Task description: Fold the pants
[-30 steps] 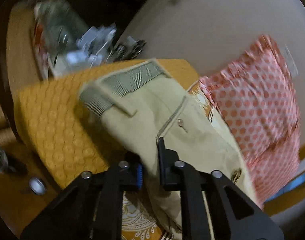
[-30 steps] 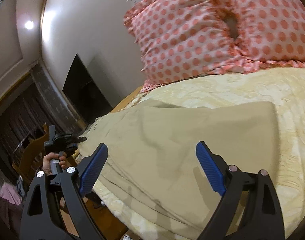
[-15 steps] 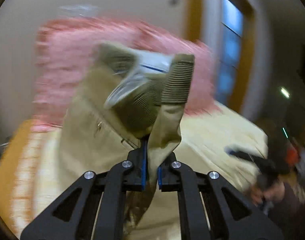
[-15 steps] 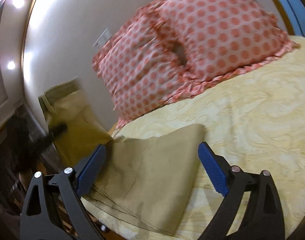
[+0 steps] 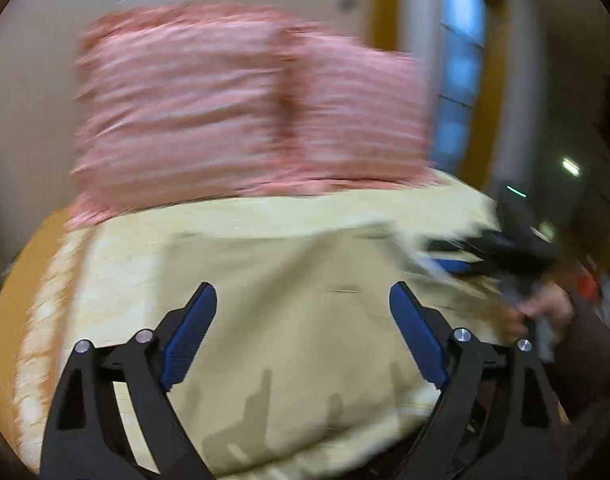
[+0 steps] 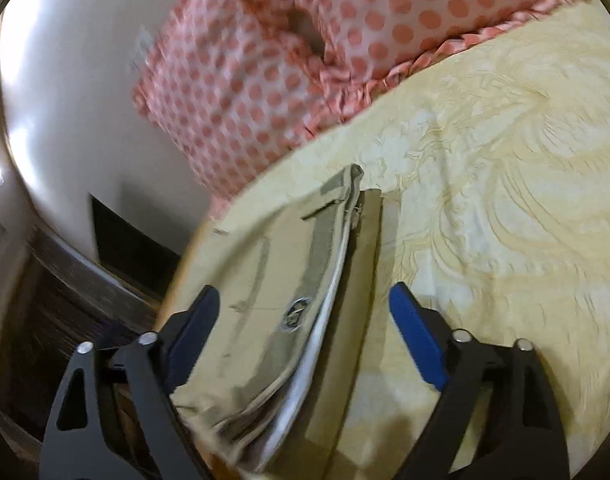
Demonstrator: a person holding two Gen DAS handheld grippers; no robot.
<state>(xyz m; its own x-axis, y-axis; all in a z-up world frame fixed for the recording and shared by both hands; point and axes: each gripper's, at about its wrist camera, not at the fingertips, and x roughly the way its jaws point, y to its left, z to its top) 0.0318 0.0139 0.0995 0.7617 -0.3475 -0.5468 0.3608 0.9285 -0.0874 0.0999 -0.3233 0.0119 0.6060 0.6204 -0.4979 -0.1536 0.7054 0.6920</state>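
Observation:
The khaki pants lie folded on the yellow bedsheet, waistband and button on top. In the right wrist view my right gripper is open and empty, just above the folded waistband. In the blurred left wrist view the pants spread flat below my left gripper, which is open and empty. The right gripper and the hand holding it show at the right edge of that view.
Two pink polka-dot pillows lean against the wall at the head of the bed; they also show in the left wrist view. The bed edge and dark floor lie to the left. A window is at the back right.
My left gripper carried the waistband over the legs, let it go and opened. The pants now lie folded. My right gripper stayed open and moved closer over the fold.

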